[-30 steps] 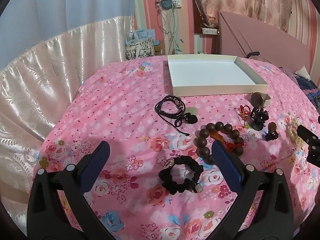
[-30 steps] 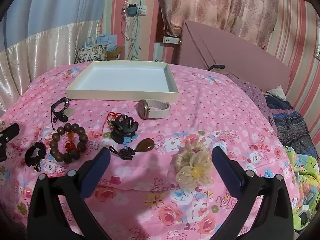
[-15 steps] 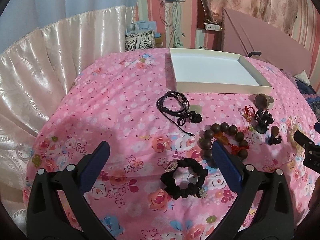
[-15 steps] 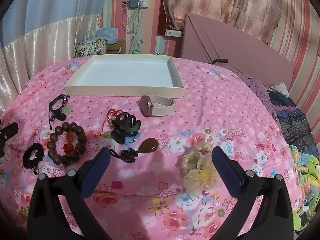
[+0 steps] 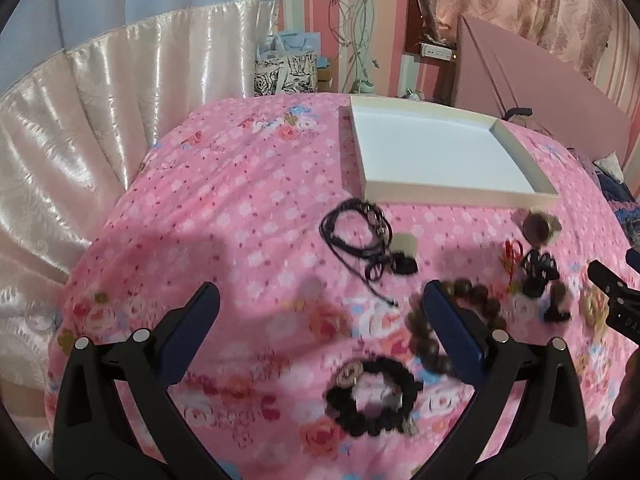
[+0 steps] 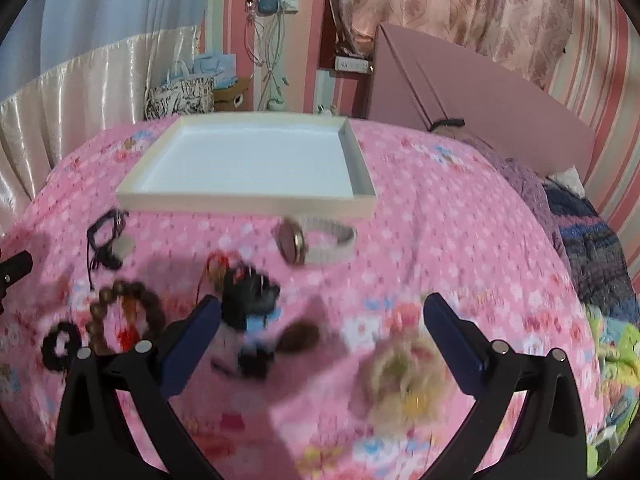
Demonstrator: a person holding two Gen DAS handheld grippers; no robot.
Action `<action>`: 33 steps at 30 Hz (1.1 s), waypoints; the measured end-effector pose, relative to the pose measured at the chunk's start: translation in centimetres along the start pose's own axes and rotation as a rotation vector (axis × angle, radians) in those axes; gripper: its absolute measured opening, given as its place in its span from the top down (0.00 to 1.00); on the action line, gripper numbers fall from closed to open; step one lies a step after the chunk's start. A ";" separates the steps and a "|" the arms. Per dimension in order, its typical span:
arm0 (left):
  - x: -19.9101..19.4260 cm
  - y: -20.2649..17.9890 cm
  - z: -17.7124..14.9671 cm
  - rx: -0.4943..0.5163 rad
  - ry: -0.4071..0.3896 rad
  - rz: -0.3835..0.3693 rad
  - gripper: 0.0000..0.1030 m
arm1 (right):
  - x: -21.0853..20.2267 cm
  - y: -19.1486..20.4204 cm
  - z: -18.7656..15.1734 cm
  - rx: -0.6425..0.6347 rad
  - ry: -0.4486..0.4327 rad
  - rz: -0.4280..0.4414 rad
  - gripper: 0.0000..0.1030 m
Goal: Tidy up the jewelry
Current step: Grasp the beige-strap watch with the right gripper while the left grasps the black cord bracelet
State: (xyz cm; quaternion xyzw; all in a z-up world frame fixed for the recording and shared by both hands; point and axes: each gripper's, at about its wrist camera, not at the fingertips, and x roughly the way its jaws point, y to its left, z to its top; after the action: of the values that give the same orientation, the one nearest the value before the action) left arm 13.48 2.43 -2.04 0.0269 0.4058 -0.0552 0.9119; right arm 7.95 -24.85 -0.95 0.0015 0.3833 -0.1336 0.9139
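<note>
Since a second ago both my grippers had dropped lower and nearer the bedspread (image 5: 248,208).

Left wrist: my left gripper (image 5: 320,312) was spread wide, holding nothing. One black scrunchie (image 5: 374,394) lay between the fingers, one bead bracelet (image 5: 476,300) at the right finger, one black cord (image 5: 360,232) ahead. One white tray (image 5: 460,196) beyond; open cloth to the left.

Right wrist: my right gripper (image 6: 320,312) also gaped, holding nothing. One watch (image 6: 316,240) lay just before the tray's near wall, one cream flower scrunchie (image 6: 404,380) between the fingers; bare cloth to the right.

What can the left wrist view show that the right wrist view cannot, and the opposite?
Only the left wrist view shows the whole black scrunchie close up, between the open left claw.

Only the right wrist view shows the full watch strap and the cream flower scrunchie by the open right claw.

Both show the white tray, the wooden bead bracelet and the black cord necklace.
</note>
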 end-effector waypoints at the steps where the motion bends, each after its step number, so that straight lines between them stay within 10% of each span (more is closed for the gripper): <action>1: 0.3 0.2 0.6 -0.005 0.003 -0.013 0.03 | 0.6 0.2 0.8 -0.014 -0.002 0.000 0.02; 11: 7.9 0.5 5.1 0.034 0.079 -0.030 0.03 | 8.4 1.4 4.4 -0.033 0.129 0.061 0.03; 16: 12.2 0.7 5.0 0.039 0.195 -0.051 0.21 | 11.5 1.7 4.4 -0.032 0.197 0.080 0.30; 26: 15.3 -0.3 5.2 0.070 0.234 -0.075 0.27 | 14.8 1.6 4.3 -0.031 0.256 0.121 0.61; 28: 15.6 -0.6 5.7 0.078 0.232 -0.069 0.42 | 14.8 1.7 4.3 -0.030 0.257 0.147 0.80; 33: 15.2 -0.6 5.9 0.075 0.246 -0.119 0.87 | 14.5 2.1 4.0 -0.050 0.248 0.175 0.85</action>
State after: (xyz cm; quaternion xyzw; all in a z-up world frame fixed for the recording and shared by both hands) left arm 27.89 0.03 -9.38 0.0433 0.5131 -0.1205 0.8487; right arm 21.03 -26.83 -8.49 0.0287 0.4949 -0.0427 0.8674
